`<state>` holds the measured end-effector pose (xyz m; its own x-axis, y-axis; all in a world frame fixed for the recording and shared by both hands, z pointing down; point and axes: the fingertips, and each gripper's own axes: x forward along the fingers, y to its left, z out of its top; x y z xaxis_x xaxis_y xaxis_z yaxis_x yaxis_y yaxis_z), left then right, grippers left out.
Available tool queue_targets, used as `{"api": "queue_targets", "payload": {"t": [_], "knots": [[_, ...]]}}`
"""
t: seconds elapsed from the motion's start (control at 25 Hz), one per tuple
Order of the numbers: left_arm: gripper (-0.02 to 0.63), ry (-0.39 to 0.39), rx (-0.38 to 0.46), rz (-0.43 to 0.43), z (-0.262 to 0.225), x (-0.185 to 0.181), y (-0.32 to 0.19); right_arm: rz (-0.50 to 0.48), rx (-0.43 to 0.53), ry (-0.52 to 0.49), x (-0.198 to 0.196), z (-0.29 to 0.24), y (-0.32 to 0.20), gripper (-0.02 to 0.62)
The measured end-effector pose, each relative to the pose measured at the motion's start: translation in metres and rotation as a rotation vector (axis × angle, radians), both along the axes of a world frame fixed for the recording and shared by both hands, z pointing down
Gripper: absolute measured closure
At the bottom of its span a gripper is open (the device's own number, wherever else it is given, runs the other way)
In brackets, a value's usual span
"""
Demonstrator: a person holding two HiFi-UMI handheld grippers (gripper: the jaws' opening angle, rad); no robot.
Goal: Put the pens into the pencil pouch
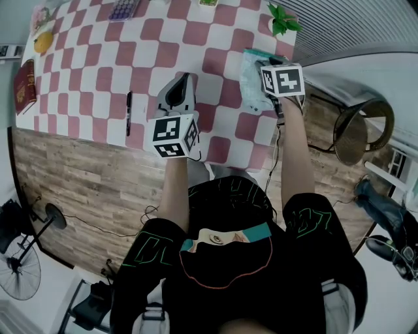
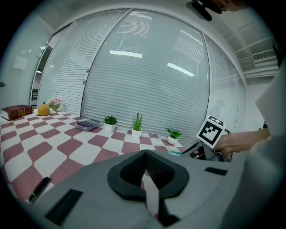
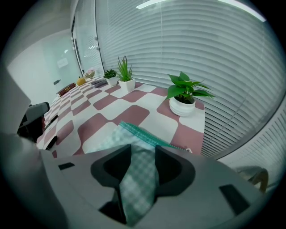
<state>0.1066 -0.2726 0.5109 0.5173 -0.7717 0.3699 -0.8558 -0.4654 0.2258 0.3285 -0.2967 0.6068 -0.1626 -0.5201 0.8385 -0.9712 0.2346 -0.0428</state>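
A black pen (image 1: 128, 112) lies on the checked tablecloth, left of my left gripper (image 1: 182, 83); it also shows low on the left in the left gripper view as the pen (image 2: 39, 188). My left gripper (image 2: 145, 155) is shut and empty, held above the cloth. The pale green checked pouch (image 1: 251, 75) lies near the table's right edge. My right gripper (image 1: 268, 91) hangs over it, pointing steeply down. In the right gripper view the pouch (image 3: 136, 147) fills the gap between the wide-apart jaws of my right gripper (image 3: 143, 150), whose pads do not press on it.
A dark red book (image 1: 25, 85) and an orange fruit (image 1: 43, 42) sit at the table's left end. A small potted plant (image 1: 282, 21) stands behind the pouch, a purple tray (image 1: 123, 9) at the far edge. A round chair (image 1: 359, 130) stands right of the table.
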Motion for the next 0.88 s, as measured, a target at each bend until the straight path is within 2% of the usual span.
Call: {"api": "queue_targets", "payload": {"t": [0.16,0.2,0.24,0.28,0.4,0.68,0.88], "knots": [[0.609,0.0,-0.001,0.005,-0.001,0.0,0.002,0.0,-0.024,-0.008,-0.003,0.0,0.001,0.467],[0.609,0.0,-0.001,0.005,-0.001,-0.001,0.003,-0.009,-0.028,-0.002,-0.005,0.001,0.002,0.499],[0.609,0.0,0.0,0.004,-0.002,-0.003,0.004,-0.018,-0.029,0.01,-0.006,0.001,0.002,0.562],[0.609,0.0,0.0,0.003,-0.002,-0.005,0.004,-0.024,-0.027,0.024,-0.008,0.002,0.003,0.581],[0.609,0.002,0.004,0.001,-0.004,-0.011,0.007,-0.019,-0.008,0.035,-0.008,0.0,0.002,0.588],[0.61,0.017,0.009,-0.008,-0.008,-0.035,0.018,0.007,0.224,-0.094,-0.028,-0.045,0.01,0.589],[0.609,0.027,0.026,-0.021,-0.016,-0.055,0.026,0.004,0.33,-0.146,-0.05,-0.074,0.02,0.589]]}}
